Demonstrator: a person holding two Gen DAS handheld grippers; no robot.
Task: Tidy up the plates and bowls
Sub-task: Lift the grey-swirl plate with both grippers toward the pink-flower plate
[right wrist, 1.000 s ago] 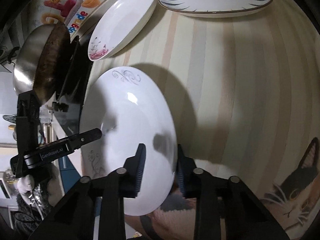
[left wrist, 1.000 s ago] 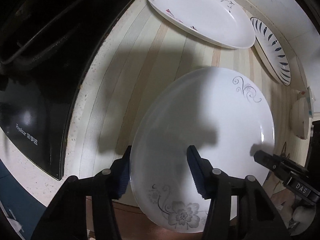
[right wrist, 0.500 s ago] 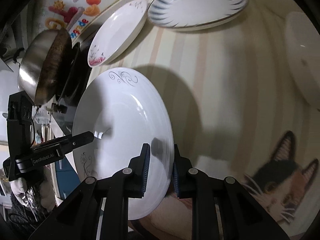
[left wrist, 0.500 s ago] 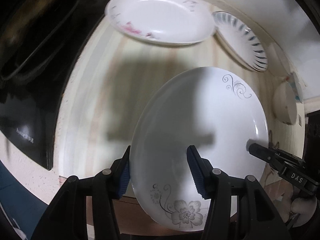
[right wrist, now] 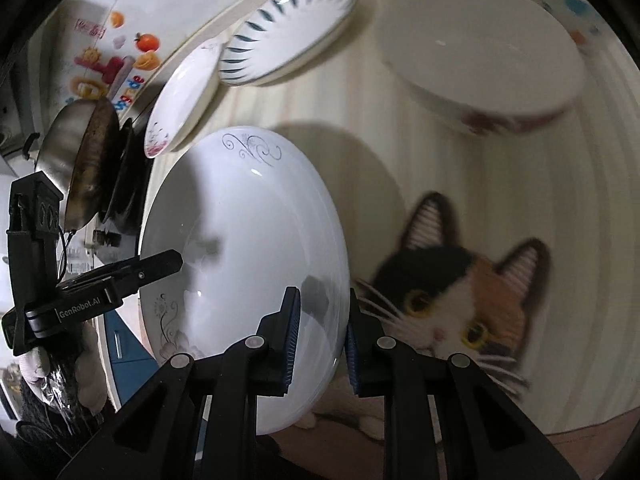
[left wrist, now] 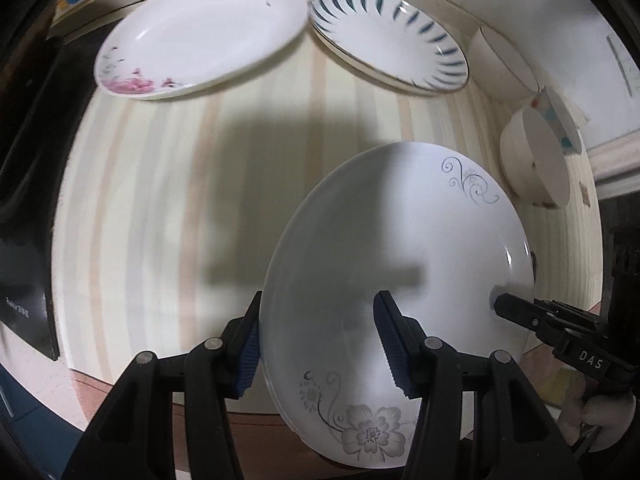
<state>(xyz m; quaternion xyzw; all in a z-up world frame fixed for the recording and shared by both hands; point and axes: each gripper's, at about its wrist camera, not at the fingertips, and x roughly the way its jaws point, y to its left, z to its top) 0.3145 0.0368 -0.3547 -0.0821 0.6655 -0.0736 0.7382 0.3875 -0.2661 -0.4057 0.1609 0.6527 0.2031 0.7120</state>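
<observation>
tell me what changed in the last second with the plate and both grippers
Both grippers carried the flowered plate along above the striped mat, toward the bowl and the cat picture, now in fuller view. The right gripper closed slightly tighter on the rim. The left gripper kept its grip; the pink-flower plate and blue-striped plate stayed put.

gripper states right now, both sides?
Left gripper: closed on the near rim of the grey-flower plate.
Right gripper: closed on the same plate's opposite rim.
</observation>
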